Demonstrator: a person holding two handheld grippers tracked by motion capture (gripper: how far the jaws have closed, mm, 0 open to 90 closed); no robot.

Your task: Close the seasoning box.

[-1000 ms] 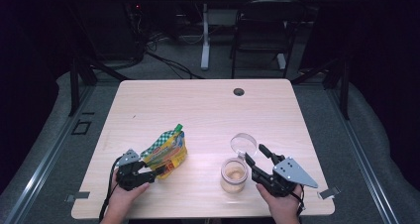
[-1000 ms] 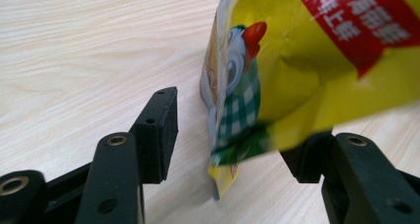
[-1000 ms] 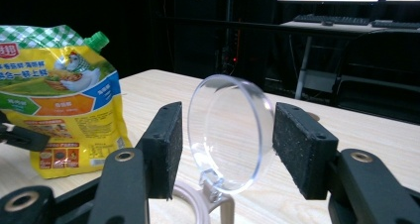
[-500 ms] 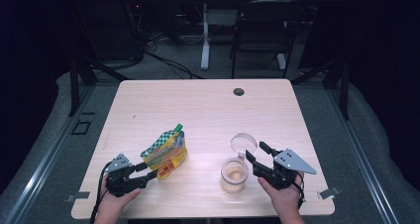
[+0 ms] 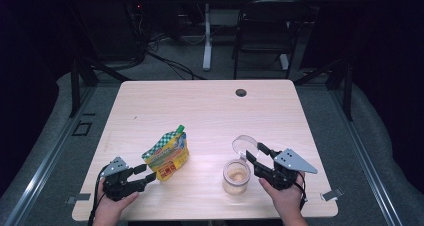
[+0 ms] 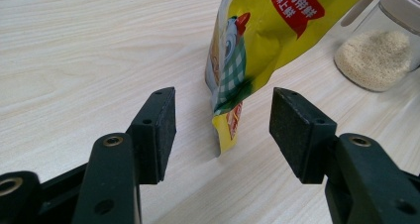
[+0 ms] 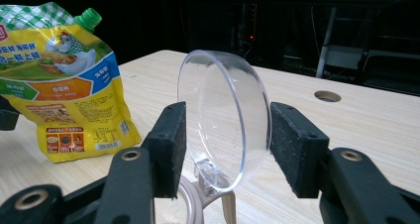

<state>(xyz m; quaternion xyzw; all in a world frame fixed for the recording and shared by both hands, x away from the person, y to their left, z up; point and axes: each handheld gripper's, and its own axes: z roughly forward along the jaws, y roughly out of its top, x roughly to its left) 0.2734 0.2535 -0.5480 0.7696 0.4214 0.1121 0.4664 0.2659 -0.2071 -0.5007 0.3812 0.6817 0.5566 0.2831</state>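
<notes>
While my right gripper [image 7: 225, 135] is closing its spread jaws around the jar's upright clear lid [image 7: 223, 130], my left gripper [image 6: 223, 130] is bracketing the pouch [image 6: 237, 85] corner, unpinched.

1. The pale wood-grain worktop [image 5: 200, 111] is carrying everything, with a round dark cable hole [image 5: 241, 92] sitting near its far edge.
2. A yellow spouted pouch [image 5: 167, 153] is standing on it, front left.
3. A glass jar [image 5: 236, 176] of pale granules is standing front right, its clear hinged lid [image 5: 244, 144] tipped open.
</notes>
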